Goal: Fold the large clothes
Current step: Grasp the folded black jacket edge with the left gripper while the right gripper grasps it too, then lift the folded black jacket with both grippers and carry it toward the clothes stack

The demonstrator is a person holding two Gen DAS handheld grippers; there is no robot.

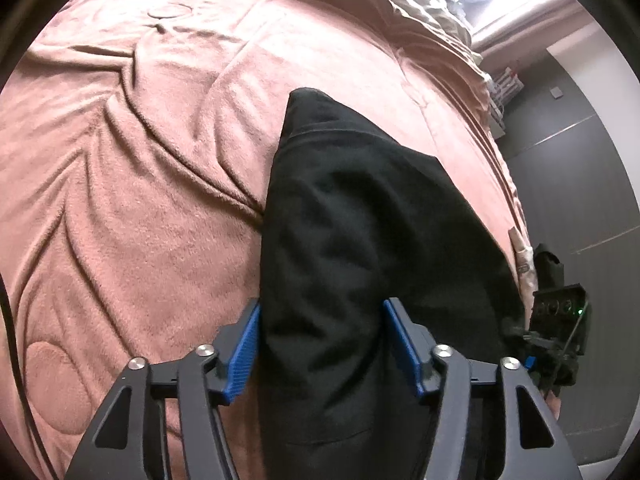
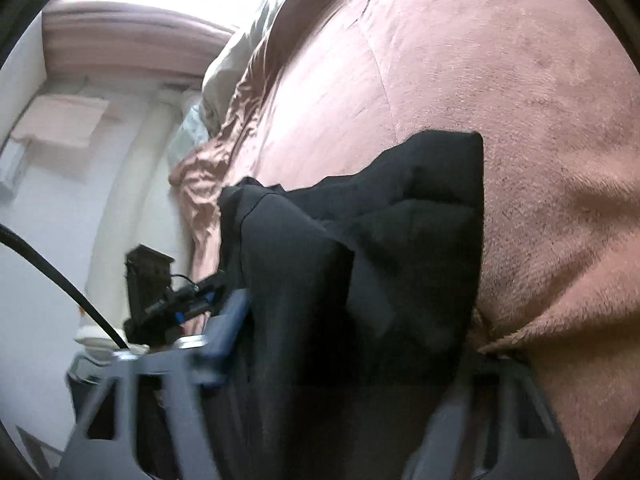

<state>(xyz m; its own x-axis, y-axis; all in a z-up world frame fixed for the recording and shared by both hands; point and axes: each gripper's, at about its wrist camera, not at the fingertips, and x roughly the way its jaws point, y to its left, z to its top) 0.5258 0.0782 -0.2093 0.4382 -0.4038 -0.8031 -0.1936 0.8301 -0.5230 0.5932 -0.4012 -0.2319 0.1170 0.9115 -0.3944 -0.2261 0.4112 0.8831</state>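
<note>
A large black garment (image 1: 360, 216) lies folded in a long shape on the pink bed cover (image 1: 132, 184). My left gripper (image 1: 320, 344) stands open with its blue pads (image 1: 244, 356) on either side of the garment's near end. In the right wrist view the same black garment (image 2: 360, 264) lies between the fingers of my right gripper (image 2: 340, 340), which look spread apart; its right finger is hidden by cloth and the frame is blurred. The left gripper (image 2: 172, 304) shows there at the left, and the right gripper (image 1: 560, 320) shows at the right edge of the left wrist view.
The bed cover (image 2: 500, 80) is a wrinkled quilted pink blanket. A beige sheet (image 1: 420, 8) bunches at the far head end. The bed's edge drops to a grey floor (image 1: 580, 168) at the right. A black cable (image 2: 60, 276) hangs at the left.
</note>
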